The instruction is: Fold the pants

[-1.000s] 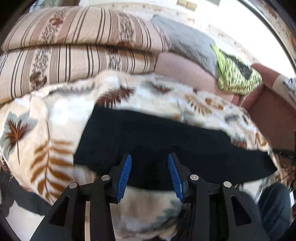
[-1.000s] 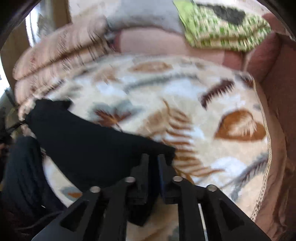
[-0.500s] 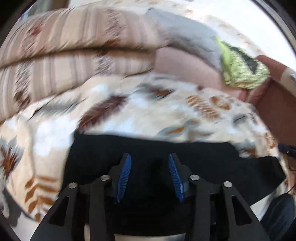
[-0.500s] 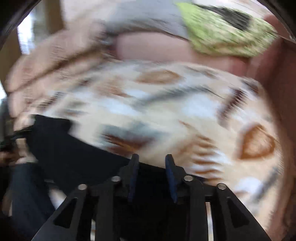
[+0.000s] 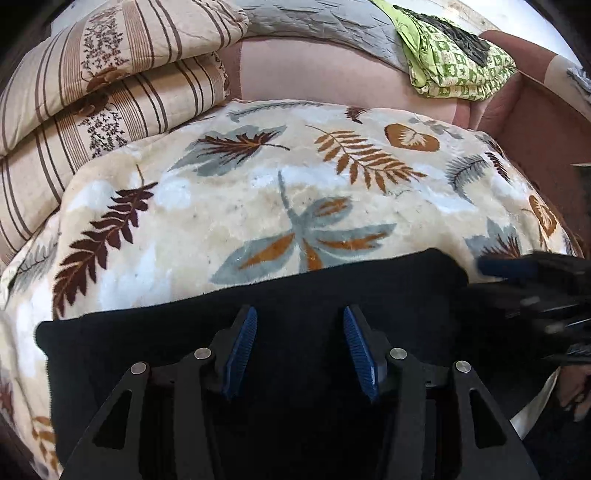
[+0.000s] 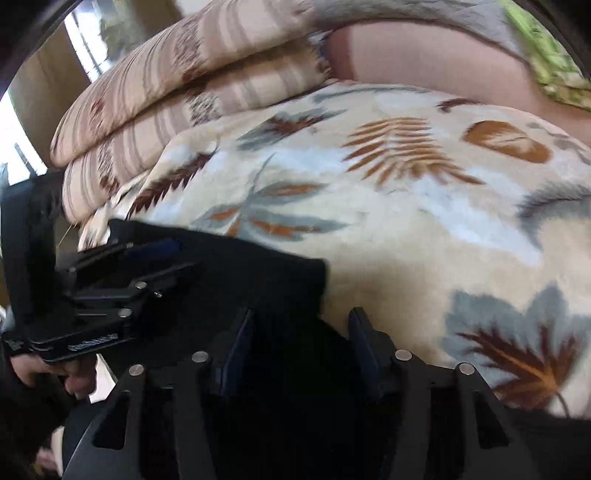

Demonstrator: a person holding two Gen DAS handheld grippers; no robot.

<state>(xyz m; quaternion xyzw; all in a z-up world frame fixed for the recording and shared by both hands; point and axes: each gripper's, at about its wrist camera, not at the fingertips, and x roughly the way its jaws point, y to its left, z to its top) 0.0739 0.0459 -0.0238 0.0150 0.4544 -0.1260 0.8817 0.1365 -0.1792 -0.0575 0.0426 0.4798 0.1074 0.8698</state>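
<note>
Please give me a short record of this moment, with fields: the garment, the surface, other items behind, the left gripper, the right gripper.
garment: black pants, lying flat along the near edge of the blanket
surface: cream blanket with leaf print
behind: folded striped quilt at the left; green patterned cloth at the right; grey cloth between them
left gripper: jaws apart over the pants, pads not pressing on the cloth
right gripper: jaws opening over the end of the pants, nothing pinched

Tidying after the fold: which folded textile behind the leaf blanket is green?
The green checked cloth at the far right; the striped quilt is beige-brown, the piece between them grey.
</note>
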